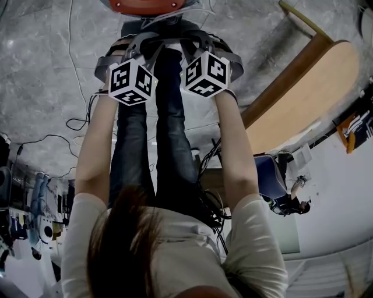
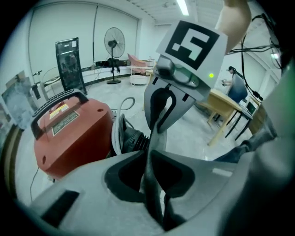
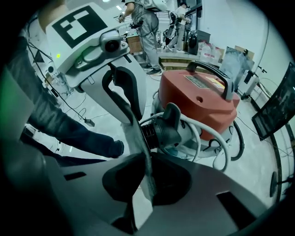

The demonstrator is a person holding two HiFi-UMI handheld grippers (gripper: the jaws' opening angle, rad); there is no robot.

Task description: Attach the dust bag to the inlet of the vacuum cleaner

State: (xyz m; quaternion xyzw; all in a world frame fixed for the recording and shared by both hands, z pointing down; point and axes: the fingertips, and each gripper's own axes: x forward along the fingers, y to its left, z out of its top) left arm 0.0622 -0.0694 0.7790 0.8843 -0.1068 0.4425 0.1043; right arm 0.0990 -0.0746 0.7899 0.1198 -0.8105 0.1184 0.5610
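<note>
The red vacuum cleaner stands on the floor just beyond both grippers, and only its edge shows in the head view. Its black ribbed inlet faces the grippers. A thin grey dust bag hangs edge-on between the two grippers, close in front of the inlet. My left gripper is shut on one part of the bag. My right gripper pinches another part of it. Their marker cubes sit side by side above my legs.
A wooden table stands to the right. Cables lie on the grey floor at the left. A white hose loops round the vacuum's base. A standing fan and people are far back.
</note>
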